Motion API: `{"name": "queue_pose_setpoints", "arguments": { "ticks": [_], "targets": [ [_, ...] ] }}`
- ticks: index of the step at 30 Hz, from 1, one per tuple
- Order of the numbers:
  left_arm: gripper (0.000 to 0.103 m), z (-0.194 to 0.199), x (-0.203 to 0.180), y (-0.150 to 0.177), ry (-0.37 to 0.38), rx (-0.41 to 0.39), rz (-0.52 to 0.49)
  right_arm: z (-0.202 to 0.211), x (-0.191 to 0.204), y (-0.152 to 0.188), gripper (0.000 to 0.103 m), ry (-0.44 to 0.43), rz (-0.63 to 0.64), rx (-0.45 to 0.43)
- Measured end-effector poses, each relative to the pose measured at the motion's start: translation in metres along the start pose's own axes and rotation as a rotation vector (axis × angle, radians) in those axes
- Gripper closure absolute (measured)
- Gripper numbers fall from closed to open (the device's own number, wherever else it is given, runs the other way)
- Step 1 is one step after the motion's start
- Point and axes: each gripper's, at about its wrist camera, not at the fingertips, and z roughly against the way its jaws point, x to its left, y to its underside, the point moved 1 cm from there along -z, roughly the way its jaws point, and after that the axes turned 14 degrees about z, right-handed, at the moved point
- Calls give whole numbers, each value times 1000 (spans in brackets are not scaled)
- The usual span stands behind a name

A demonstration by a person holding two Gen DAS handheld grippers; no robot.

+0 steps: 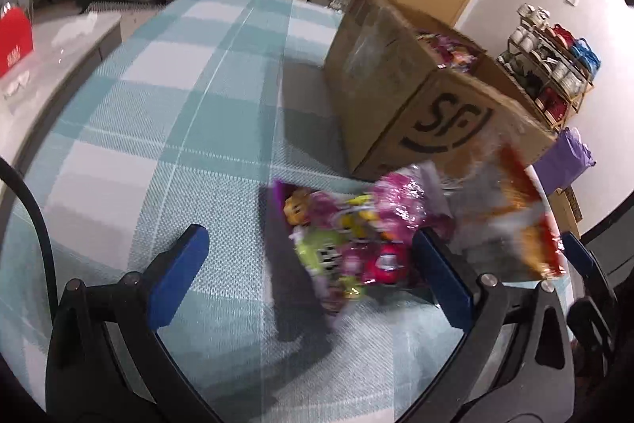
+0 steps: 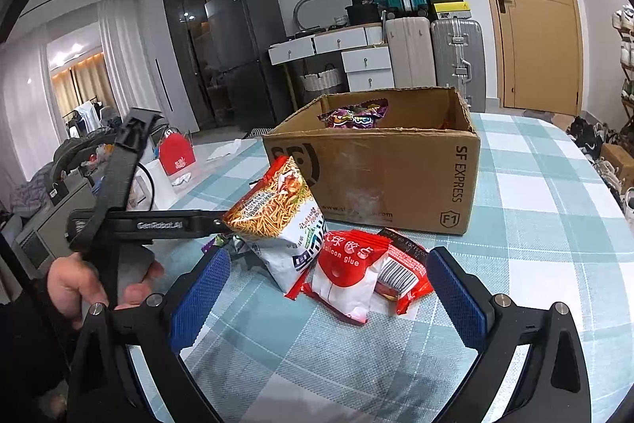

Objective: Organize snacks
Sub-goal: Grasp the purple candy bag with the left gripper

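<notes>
- Left gripper (image 1: 309, 276) has its jaws spread wide over the teal checked tablecloth (image 1: 166, 113), nothing between the blue pads. A purple snack bag (image 1: 348, 240) lies just ahead of them, blurry, closer to the right-hand pad.
- From the right wrist view, the left gripper's tip meets the top corner of the orange noodle-snack bag (image 2: 277, 221), which stands tilted on the table. Can't tell from there whether it's actually pinching the bag or just touching it.
- Right gripper (image 2: 329, 288) is wide open too, holding nothing. A red-and-white packet (image 2: 348, 272) reading "balloon glue" lies flat between its fingers and a bit ahead, overlapping another red packet (image 2: 404, 276) with a barcode.
- The cardboard box (image 2: 380, 177) sits open on the table right behind the loose snacks, with purple bags (image 2: 356, 117) already inside.
- The person's left hand (image 2: 79, 284) grips the left gripper's handle at the left edge.
</notes>
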Motion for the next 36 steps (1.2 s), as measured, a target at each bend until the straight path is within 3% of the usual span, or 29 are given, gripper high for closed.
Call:
{"name": "queue_pose_setpoints", "arguments": {
  "ticks": [4, 10, 12, 14, 17, 20, 24, 36],
  "targets": [
    [1, -8, -6, 1, -38, -15, -52, -3, -4, 2, 2, -8, -16, 4],
    [4, -10, -9, 3, -40, -21, -65, -5, -6, 3, 2, -19, -29, 11],
    [14, -9, -10, 3, -24, -16, -74, -7, -6, 3, 2, -22, -29, 13],
    [36, -8, -12, 3, 1, -2, -86, -6, -5, 2, 2, -25, -27, 12],
    [62, -6, -16, 8, 81, 34, -103, -7, -6, 2, 2, -25, -29, 11],
    [65, -5, -18, 11, 102, 24, -125, -7, -6, 2, 2, -27, -29, 12],
    [70, -4, -9, 8, 153, 45, -70, -5, -5, 4, 2, -32, -31, 13],
    [72, 22, 7, 9, 142, 12, -46, 0, -7, 7, 2, -29, -39, 13]
  ]
}}
